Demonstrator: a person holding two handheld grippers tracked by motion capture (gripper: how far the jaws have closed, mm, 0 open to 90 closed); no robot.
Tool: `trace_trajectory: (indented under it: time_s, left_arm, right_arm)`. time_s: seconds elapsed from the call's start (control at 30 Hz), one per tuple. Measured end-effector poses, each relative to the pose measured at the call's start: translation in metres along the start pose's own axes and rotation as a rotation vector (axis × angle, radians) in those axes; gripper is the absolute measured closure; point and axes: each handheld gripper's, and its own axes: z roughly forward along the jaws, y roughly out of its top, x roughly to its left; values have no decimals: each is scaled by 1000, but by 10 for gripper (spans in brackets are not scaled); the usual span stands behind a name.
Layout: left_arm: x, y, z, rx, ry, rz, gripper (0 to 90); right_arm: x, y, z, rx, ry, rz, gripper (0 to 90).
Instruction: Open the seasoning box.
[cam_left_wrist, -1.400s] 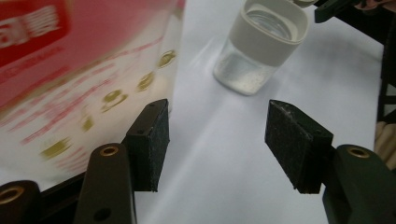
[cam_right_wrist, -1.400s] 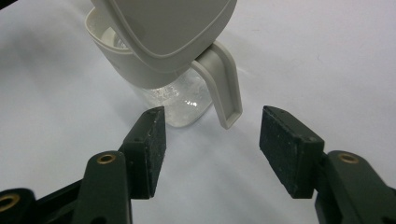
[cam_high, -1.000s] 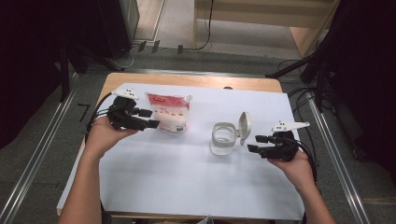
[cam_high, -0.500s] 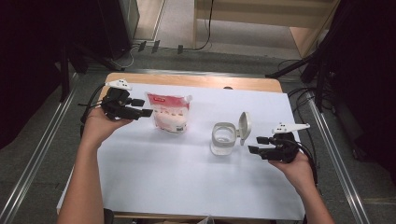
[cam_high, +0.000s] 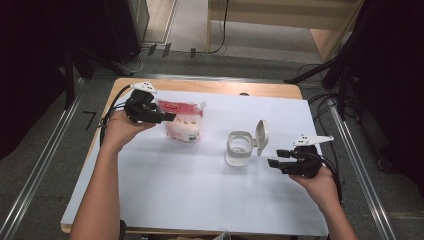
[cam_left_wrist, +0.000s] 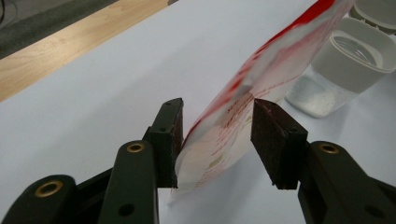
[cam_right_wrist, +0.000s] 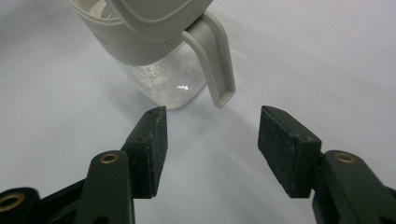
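L gripper (cam_left_wrist: 217, 140) jaws just closing round the red-white pouch (cam_high: 182, 121), far left; pads not yet tight, so pinch edge squarely. R gripper (cam_right_wrist: 212, 149) open, empty, near the lidded container (cam_high: 241, 147).

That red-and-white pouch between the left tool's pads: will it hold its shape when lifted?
The pouch looks like thin film, so it will probably flop and sag. Its glossy face may slip. The left tool has just been closing around its edge, which seems light.
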Motion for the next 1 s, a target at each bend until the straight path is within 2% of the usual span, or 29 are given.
trace_trajectory:
  time_s: [0.07,0.17,0.43,0.47,0.5,0.57,0.63,0.7,0.73,0.83,0.93,1.0]
  left_arm:
    - [-1,0,-1,0,0,8,582]
    - [-2,0,-2,3,-34,11,693]
    - [-11,3,-3,16,-78,34,855]
    - [-12,4,-2,24,-83,28,874]
    - [-12,5,-1,28,-105,6,887]
    - [-14,9,0,32,-120,-31,900]
    - [-16,14,0,38,-103,-45,900]
    - [-20,18,-1,35,-106,-52,900]
    - [-20,18,-1,35,-106,-52,900]
    - [-27,26,-10,32,-75,-41,900]
    - [-29,28,-16,32,-91,-74,900]
    - [-32,31,-21,42,-77,-76,900]
  right_arm:
    - [0,0,1,0,2,-5,432]
    - [2,1,2,3,5,-8,434]
    - [6,3,4,2,31,-25,446]
    - [6,3,4,-1,37,-33,449]
    - [7,4,3,-2,41,-35,452]
    - [10,5,3,-2,46,-42,463]
    - [15,7,0,-13,46,-48,469]
    - [20,8,-3,-27,61,-50,479]
    - [20,8,-3,-27,61,-50,479]
    - [32,11,-8,-50,83,-72,498]
    - [42,14,-9,-50,102,-81,505]
    - [48,16,-8,-47,115,-98,506]
